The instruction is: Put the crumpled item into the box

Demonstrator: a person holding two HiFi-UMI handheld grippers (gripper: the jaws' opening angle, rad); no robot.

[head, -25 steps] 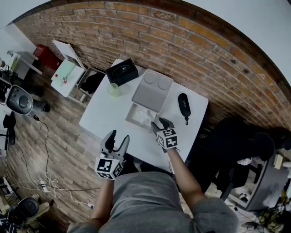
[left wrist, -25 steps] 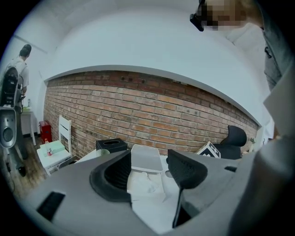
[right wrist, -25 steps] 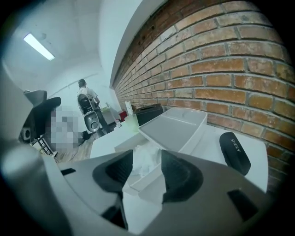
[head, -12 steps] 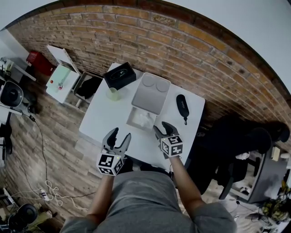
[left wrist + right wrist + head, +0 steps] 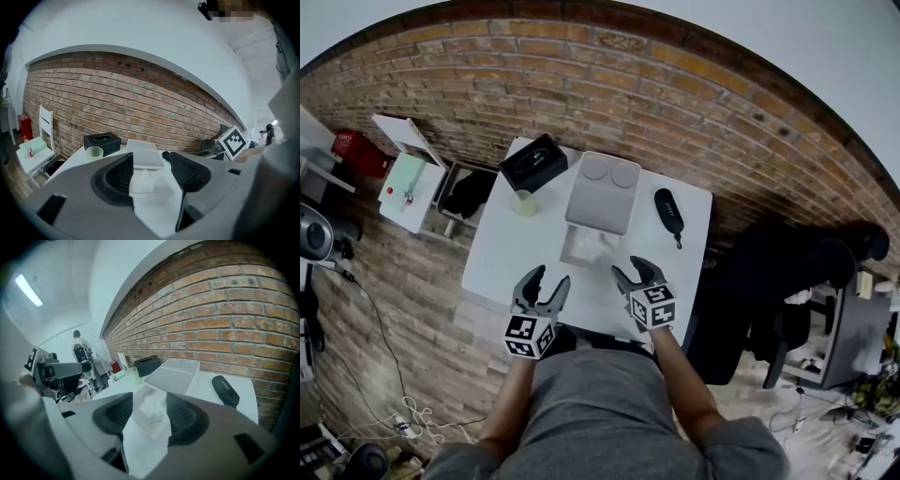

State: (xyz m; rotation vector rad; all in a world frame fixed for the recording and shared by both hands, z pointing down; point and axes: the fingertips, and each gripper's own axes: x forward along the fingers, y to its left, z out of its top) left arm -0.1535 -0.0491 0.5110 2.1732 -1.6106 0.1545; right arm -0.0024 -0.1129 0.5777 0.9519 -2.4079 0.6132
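Observation:
A crumpled white item [image 5: 589,246] lies inside a shallow clear box [image 5: 566,255] in the middle of the white table [image 5: 502,253]. In the right gripper view the item [image 5: 152,409] and the box rim [image 5: 156,434] show just beyond the jaws. My right gripper [image 5: 635,272] hovers near the table's front edge, right of the box. It is open, its jaws have just been opening, and nothing is between them. My left gripper [image 5: 542,281] hangs open and empty at the front edge, left of the box. Its own view looks at the item [image 5: 143,182].
A grey lid [image 5: 602,192] lies behind the box. A black tissue box [image 5: 532,161] and a green cup [image 5: 524,202] stand at the back left, a black case [image 5: 667,213] at the back right. A brick wall backs the table. A dark chair [image 5: 787,272] stands to the right.
The right gripper has drawn back from the box toward the front edge and risen, its jaws wider. The left gripper has moved slightly forward. The crumpled item stays in the box.

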